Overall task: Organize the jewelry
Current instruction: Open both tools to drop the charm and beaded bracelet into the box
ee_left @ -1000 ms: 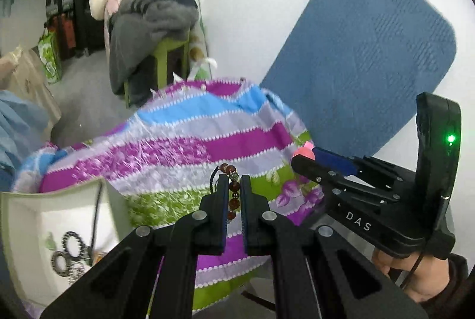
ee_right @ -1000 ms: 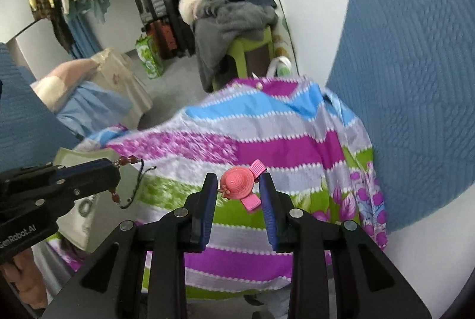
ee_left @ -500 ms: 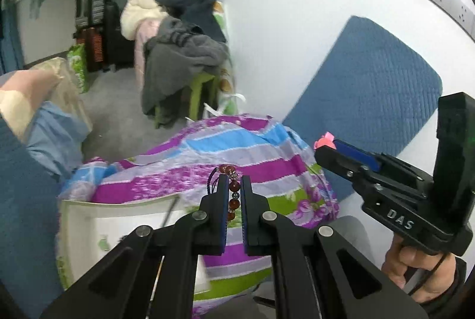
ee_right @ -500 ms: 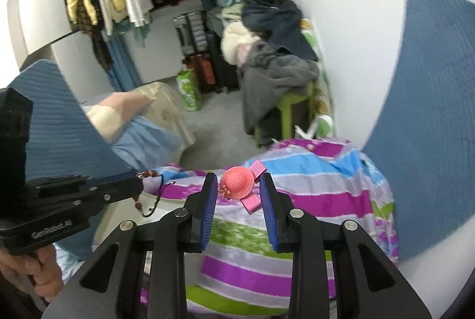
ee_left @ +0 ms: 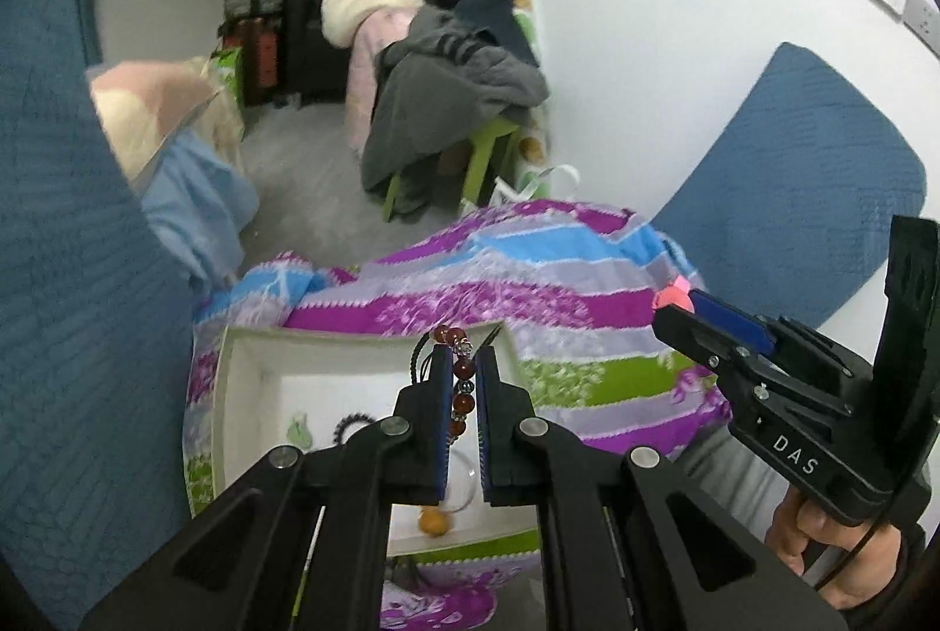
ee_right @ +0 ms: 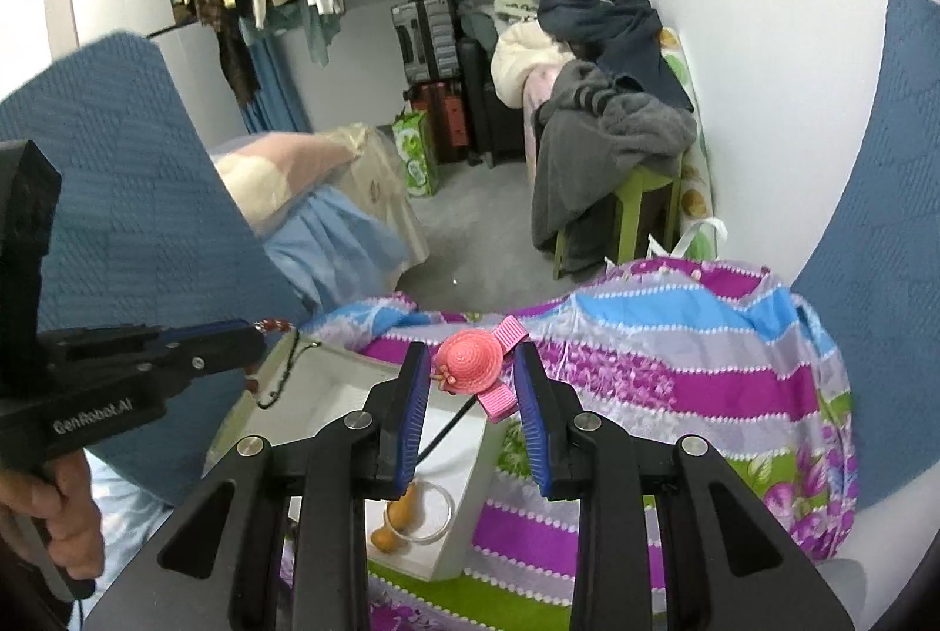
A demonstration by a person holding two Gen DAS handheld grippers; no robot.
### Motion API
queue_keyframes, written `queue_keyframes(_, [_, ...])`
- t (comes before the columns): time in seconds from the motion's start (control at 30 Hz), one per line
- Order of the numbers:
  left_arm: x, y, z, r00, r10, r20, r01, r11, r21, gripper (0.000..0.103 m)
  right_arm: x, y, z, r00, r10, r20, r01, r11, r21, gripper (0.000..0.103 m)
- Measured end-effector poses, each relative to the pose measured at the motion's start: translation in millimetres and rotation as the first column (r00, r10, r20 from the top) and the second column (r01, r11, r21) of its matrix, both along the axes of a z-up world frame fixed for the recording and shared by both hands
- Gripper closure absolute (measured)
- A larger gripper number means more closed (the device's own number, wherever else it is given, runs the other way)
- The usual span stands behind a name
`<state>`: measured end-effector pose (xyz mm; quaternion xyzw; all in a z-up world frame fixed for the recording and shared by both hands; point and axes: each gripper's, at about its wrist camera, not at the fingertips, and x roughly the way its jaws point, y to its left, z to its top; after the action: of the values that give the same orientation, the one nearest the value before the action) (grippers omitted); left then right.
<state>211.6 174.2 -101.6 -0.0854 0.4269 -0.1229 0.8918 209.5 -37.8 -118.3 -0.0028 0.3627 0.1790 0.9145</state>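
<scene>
Your left gripper [ee_left: 458,384] still pinches the brown beaded bracelet [ee_left: 461,393], and it has moved from above the striped cloth [ee_left: 587,290] to directly above the white box [ee_left: 247,384], which now fills more of the left wrist view. Your right gripper [ee_right: 473,384] keeps its clamp on the pink hat hair clip [ee_right: 470,361], now raised beside the box's right wall [ee_right: 464,507].

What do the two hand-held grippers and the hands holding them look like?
Both are black with silver screws and blue finger pads. The left hand-held gripper reads "GenRobot.AI"; the right hand-held gripper reads "DAS". A thin black cable passes the right hand, which has a dark cuff.
</scene>
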Motion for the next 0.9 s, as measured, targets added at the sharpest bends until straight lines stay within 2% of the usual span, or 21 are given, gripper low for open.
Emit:
queue_keyframes(0.27, [-6,19,-52,0.998,0.03,-0.061,-0.029,1.0,0.007,0.098,-8,21,-47,0.997,0.038,-0.073,-0.038,0.999,-0.011,0.075])
queue_keyframes(0.53, [-10,19,-93,0.992,0.053,-0.117,-0.052,0.999,0.012,0.097,-11,38,-93,0.985,0.081,-0.154,-0.084,0.996,-0.01,0.075])
queue_keyframes(0.87, [-13,18,-120,0.983,0.075,-0.168,-0.075,0.997,0.007,0.097,-10,42,-120,0.974,0.099,-0.204,-0.11,0.993,-0.042,0.075])
queue_keyframes(0.9, [-13,16,-119,0.982,0.079,-0.172,-0.078,0.997,0.012,0.096,-10,41,-121,0.972,0.103,-0.211,-0.115,0.993,-0.042,0.072])
